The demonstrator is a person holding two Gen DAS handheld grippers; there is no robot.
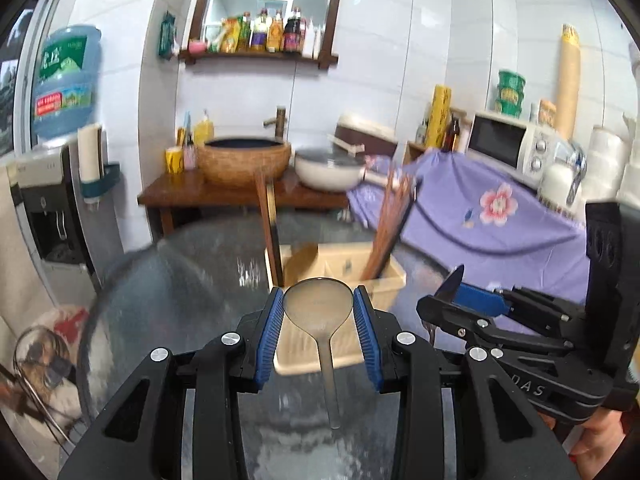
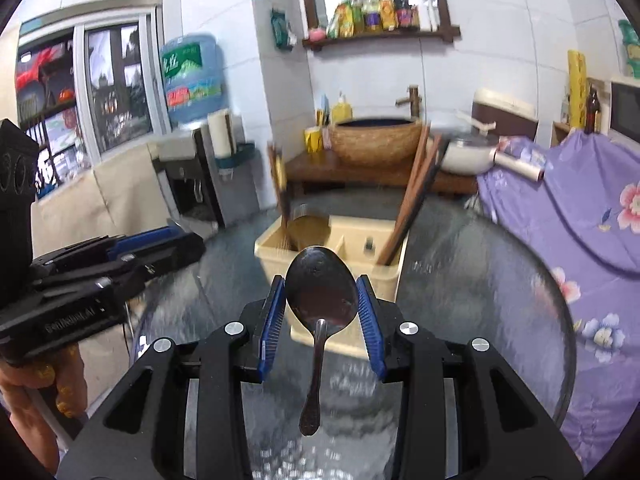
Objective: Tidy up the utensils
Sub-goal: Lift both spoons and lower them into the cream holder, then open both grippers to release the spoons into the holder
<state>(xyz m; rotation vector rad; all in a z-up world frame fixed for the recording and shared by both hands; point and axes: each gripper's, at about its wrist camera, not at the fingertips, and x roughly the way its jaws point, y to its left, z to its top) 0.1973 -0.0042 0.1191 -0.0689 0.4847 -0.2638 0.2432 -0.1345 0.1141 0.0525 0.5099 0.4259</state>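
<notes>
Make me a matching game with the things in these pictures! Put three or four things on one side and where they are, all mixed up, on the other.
Things:
1. metal spoon
2. pale spoon
3. chopsticks
4. basin

Places:
A. on the wooden table by the wall
B. in the left gripper
C. standing in the beige box
D. in the right gripper

Pairs: 1-D, 2-B, 3-C, 4-A

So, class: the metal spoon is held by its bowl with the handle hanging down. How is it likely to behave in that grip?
The metal spoon looks rigid, so it should not bend. Its polished, curved bowl gives the right gripper only its edges to clamp, so it may slip or pivot. The long handle hanging free could swing when the hand moves.
</notes>
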